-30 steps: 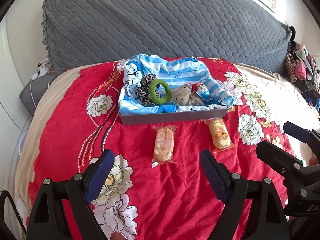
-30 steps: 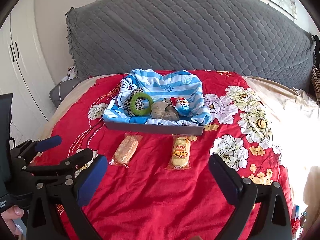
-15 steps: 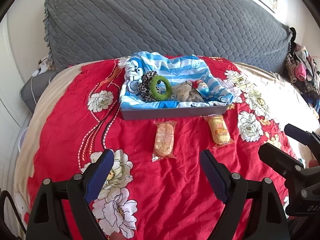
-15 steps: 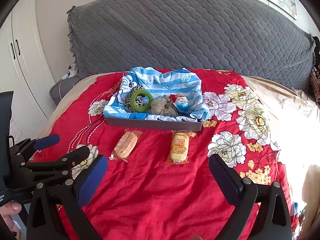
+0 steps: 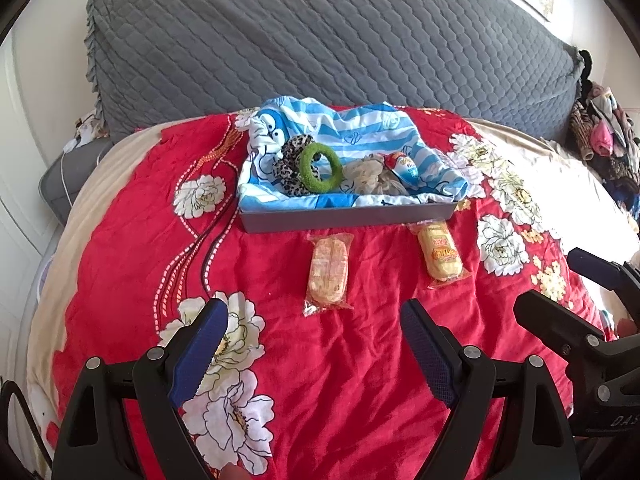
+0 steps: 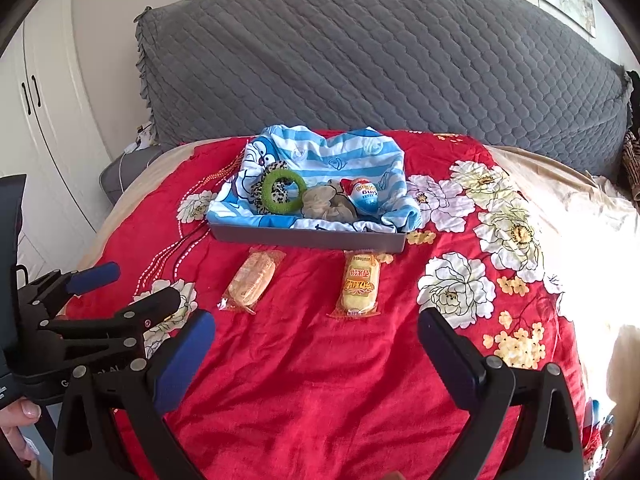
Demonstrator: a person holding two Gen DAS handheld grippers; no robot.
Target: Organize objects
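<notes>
Two snack packs (image 5: pixel 328 274) (image 5: pixel 440 252) laid lengthwise twd grey tray (image 5: pixel 348 220); L gripper (image 5: pixel 316 344) & R gripper (image 6: pixel 316 344) angled down, both spread wide, nothing gripped.

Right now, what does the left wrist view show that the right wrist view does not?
Only the left wrist view shows the pile of clothes at the far right. Only the right wrist view shows the white wardrobe doors and a hand. Both show the gray tray, the green ring, the two wrapped snacks on the red bedspread, and both open grippers.
</notes>
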